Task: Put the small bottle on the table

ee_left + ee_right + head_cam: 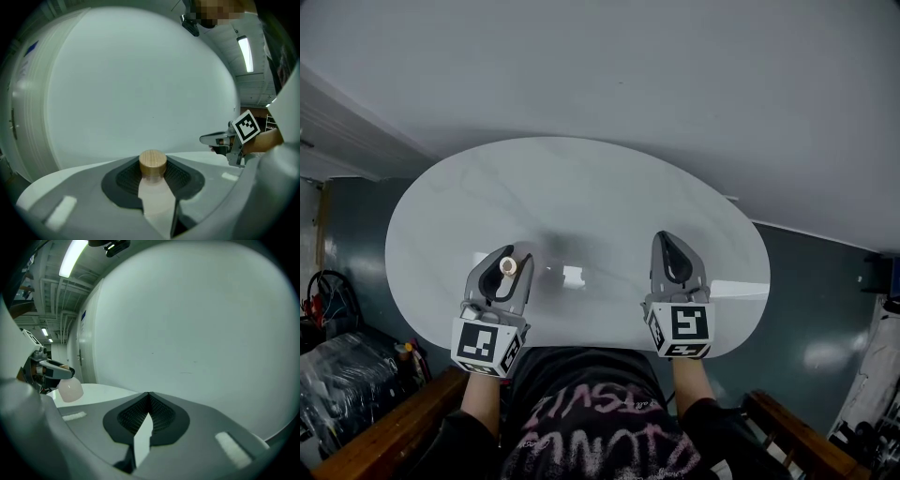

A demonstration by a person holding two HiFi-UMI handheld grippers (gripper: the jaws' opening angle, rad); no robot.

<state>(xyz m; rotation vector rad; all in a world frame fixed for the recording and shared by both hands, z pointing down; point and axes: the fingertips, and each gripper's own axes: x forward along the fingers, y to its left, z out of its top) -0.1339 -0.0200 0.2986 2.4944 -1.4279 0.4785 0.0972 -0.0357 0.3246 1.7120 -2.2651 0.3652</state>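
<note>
The small bottle (153,165) is translucent with a round wooden cap. My left gripper (507,257) is shut on its neck, so the cap (508,266) shows between the jaws over the near left of the white oval table (581,187). In the right gripper view the bottle's pale rounded body (70,390) hangs below the left gripper; I cannot tell whether it touches the tabletop. My right gripper (667,238) is over the near right of the table, its jaws shut with nothing between them (149,395). The two grippers are level and well apart.
A pale wall rises beyond the table's far edge. Dark floor (356,244) lies to both sides. Wooden chair arms (384,436) flank the person's lap at the bottom, and dark bags and cables (337,375) lie at the lower left.
</note>
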